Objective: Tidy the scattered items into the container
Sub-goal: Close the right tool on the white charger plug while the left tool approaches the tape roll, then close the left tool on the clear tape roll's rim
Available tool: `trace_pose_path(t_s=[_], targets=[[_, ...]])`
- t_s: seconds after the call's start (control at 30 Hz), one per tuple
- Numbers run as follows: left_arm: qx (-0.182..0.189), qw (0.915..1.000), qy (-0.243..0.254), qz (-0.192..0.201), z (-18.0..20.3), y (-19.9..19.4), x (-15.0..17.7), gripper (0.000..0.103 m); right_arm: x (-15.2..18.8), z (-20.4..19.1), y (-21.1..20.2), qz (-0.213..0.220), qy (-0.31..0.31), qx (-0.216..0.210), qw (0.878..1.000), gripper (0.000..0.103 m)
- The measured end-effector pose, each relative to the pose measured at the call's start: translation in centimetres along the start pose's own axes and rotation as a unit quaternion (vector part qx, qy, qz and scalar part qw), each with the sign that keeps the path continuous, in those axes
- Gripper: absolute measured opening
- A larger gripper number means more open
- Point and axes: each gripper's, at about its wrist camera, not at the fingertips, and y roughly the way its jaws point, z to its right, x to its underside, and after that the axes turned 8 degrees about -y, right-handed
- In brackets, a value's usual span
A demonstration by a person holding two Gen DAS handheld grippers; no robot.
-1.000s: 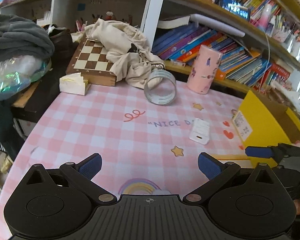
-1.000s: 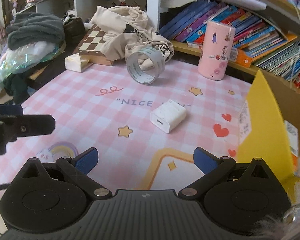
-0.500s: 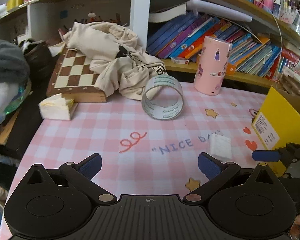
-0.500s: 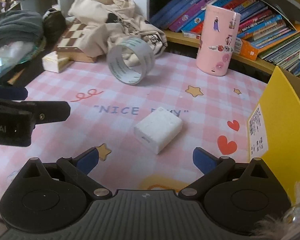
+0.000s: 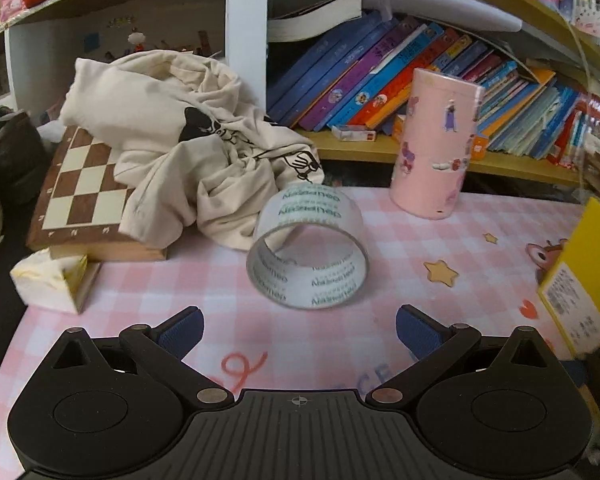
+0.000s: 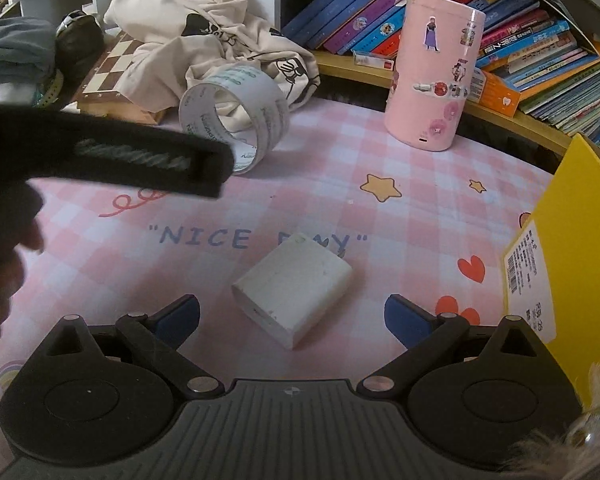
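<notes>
Both hand-held grippers are hanging released: the left hand-held gripper (image 5: pixel 298 322) is facing the tape roll (image 5: pixel 307 248) mid-frame, the right hand-held gripper (image 6: pixel 292 314) is straddling the white charger (image 6: pixel 292 290) at lower centre, best pinched squarely across its flat sides.

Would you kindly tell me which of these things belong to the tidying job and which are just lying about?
Job: tape roll, white charger, yellow box.

Lying about: pink canister, chessboard, cream cloth, books.
</notes>
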Motion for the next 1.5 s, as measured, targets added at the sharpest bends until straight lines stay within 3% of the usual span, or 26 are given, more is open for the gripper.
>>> trace_pose_path(t_s=[0.57,1.03,1.17,1.23,1.33,1.4,1.47,1.5], targets=[[-0.012,0.9998,0.006,-0.015,1.0,6.3,-1.1,0.103,-0.2,0.2,1.2,0.015,-0.016,-0.004,1.0,0.095],[-0.017,0.9995,0.024,0.006,1.4,7.3,-1.8,0.103,-0.1,0.0,0.9,0.02,-0.011,-0.023,0.999,0.077],[-0.015,0.9996,0.025,-0.003,1.5,7.5,-1.7,0.103,-0.1,0.1,0.8,0.021,-0.008,-0.019,1.0,0.065],[-0.012,0.9997,0.02,-0.013,1.3,7.7,-1.7,0.103,-0.1,0.2,0.7,0.02,-0.007,-0.02,1.0,0.063],[-0.019,0.9995,0.019,-0.017,1.2,7.9,-1.7,0.101,-0.1,0.3,0.6,0.018,-0.006,-0.021,1.0,0.063],[-0.017,0.9994,0.021,-0.019,1.0,7.9,-1.6,0.096,-0.1,0.3,0.6,0.017,-0.005,-0.022,1.0,0.063],[-0.006,0.9995,0.023,-0.023,1.0,7.8,-1.6,0.084,0.0,0.3,0.5,0.016,-0.005,-0.022,1.0,0.063],[-0.005,0.9994,0.024,-0.025,1.0,7.7,-1.5,0.084,0.0,0.4,0.5,0.015,-0.005,-0.022,1.0,0.063]])
